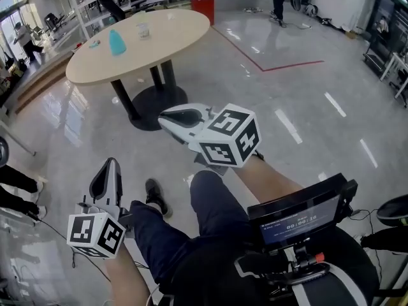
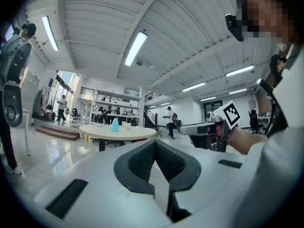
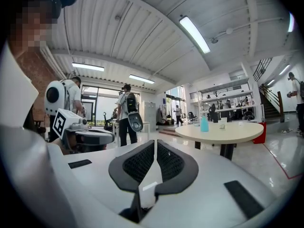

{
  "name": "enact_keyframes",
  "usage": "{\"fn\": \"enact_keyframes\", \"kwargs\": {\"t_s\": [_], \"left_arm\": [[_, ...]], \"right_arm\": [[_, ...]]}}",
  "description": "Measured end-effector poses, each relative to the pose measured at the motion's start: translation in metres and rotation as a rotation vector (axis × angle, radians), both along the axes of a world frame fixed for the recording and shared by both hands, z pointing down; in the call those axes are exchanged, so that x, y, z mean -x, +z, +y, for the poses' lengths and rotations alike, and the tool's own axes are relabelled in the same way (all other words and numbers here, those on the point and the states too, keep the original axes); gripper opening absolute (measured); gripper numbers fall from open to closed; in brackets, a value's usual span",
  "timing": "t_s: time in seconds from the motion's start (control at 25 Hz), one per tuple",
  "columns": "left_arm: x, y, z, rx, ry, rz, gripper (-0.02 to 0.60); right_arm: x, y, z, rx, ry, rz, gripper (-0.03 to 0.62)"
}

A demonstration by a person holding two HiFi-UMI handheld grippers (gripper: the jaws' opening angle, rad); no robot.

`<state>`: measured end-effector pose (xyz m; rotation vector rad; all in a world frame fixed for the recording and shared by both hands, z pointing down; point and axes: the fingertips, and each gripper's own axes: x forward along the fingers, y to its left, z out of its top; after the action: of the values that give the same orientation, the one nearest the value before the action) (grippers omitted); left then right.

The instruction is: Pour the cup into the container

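A round beige table (image 1: pixel 146 43) stands a few steps ahead. On it are a blue cone-shaped cup (image 1: pixel 116 43) and a small clear container (image 1: pixel 143 30). The right gripper view shows the blue cup (image 3: pixel 204 124) and the clear container (image 3: pixel 222 126) far off on the table (image 3: pixel 228 131). In the left gripper view they are small: the blue cup (image 2: pixel 115 125) and the container (image 2: pixel 127 126). My left gripper (image 1: pixel 111 166) is held low by my knee, shut and empty. My right gripper (image 1: pixel 164 115) is held higher, pointing at the table, shut and empty.
A black pedestal base (image 1: pixel 156 104) carries the table over a glossy floor with a red line (image 1: pixel 268 65). A red bin (image 1: pixel 203 8) and shelves stand behind it. A person with a backpack (image 3: pixel 127 113) is nearby, and others are farther off. A screen rig (image 1: pixel 299 218) hangs on my chest.
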<state>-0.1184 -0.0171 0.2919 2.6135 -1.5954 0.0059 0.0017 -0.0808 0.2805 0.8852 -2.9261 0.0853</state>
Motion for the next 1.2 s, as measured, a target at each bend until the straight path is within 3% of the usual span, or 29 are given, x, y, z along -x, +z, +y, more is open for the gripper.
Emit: {"fn": "enact_keyframes", "kwargs": {"t_s": [0.24,0.56,1.2], "left_arm": [[-0.028,0.007,0.091,0.023,0.019,0.002,-0.005],[-0.036,0.003,0.189,0.009,0.022,-0.013,-0.005],[-0.061,0.022,0.331,0.039,0.029,-0.005,-0.005]], "right_arm": [[-0.027,0.006,0.091,0.019,0.014,-0.014,0.023],[-0.029,-0.002,0.192,-0.002,0.009,-0.021,0.023],[-0.055,0.009,0.343,0.025,0.034,-0.016,0.023]]}}
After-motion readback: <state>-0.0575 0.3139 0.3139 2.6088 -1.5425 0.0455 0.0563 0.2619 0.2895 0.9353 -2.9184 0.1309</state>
